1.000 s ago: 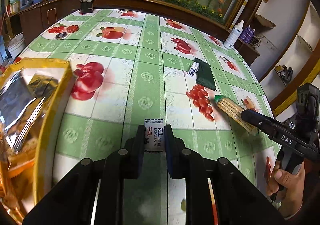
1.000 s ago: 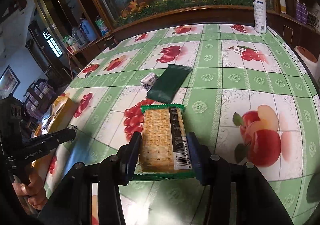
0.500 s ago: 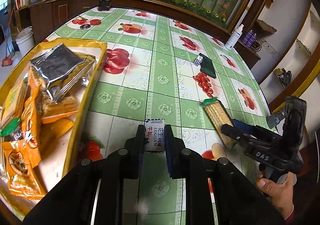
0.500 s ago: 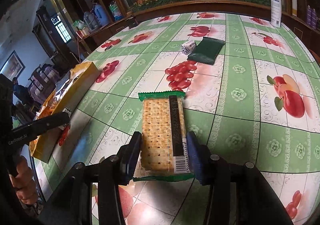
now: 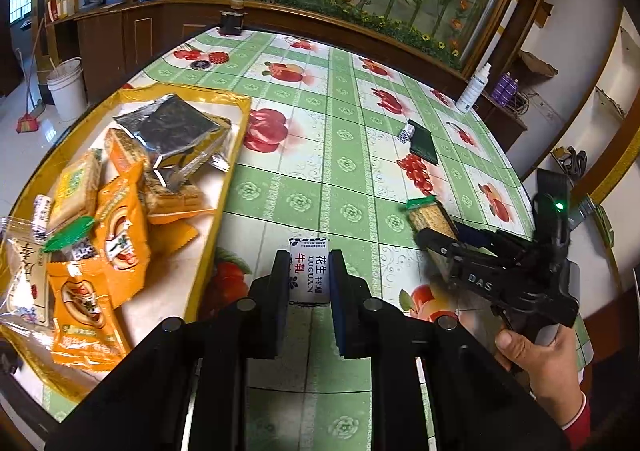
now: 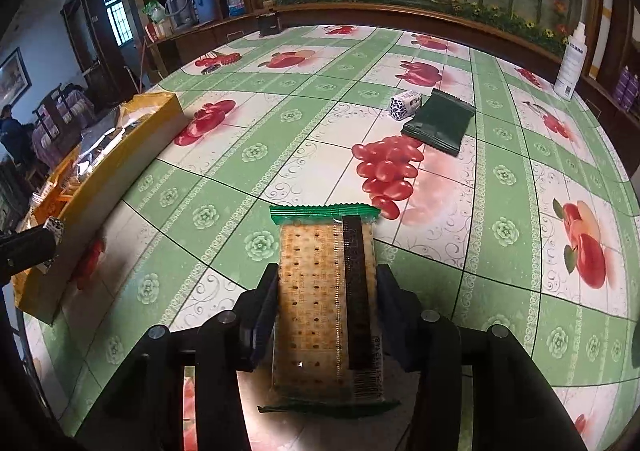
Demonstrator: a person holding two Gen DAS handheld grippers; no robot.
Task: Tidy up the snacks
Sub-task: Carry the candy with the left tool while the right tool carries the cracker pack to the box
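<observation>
My left gripper (image 5: 309, 271) is shut on a small white peanut candy packet (image 5: 309, 273), held above the table just right of the yellow snack box (image 5: 234, 155). That box holds several orange, silver and clear snack packs. My right gripper (image 6: 326, 291) is shut on a clear cracker pack with green ends (image 6: 324, 299), also seen as the cracker pack (image 5: 430, 217) in the left wrist view. On the table farther off lie a dark green pouch (image 6: 440, 123) and a small white patterned packet (image 6: 405, 103). The yellow box (image 6: 120, 171) sits to the left of the right gripper.
The round table (image 6: 304, 155) wears a green checked cloth with fruit prints. A white spray bottle (image 6: 572, 63) stands at its far right edge and a dark jar (image 6: 269, 23) at the far edge. A wooden cabinet with a flower mural rings the back. A hand (image 5: 536, 355) in a red sleeve holds the right gripper.
Both grippers have moved left across the table toward the yellow box with their packets held. The box now shows fully in the left wrist view and nearer in the right.
</observation>
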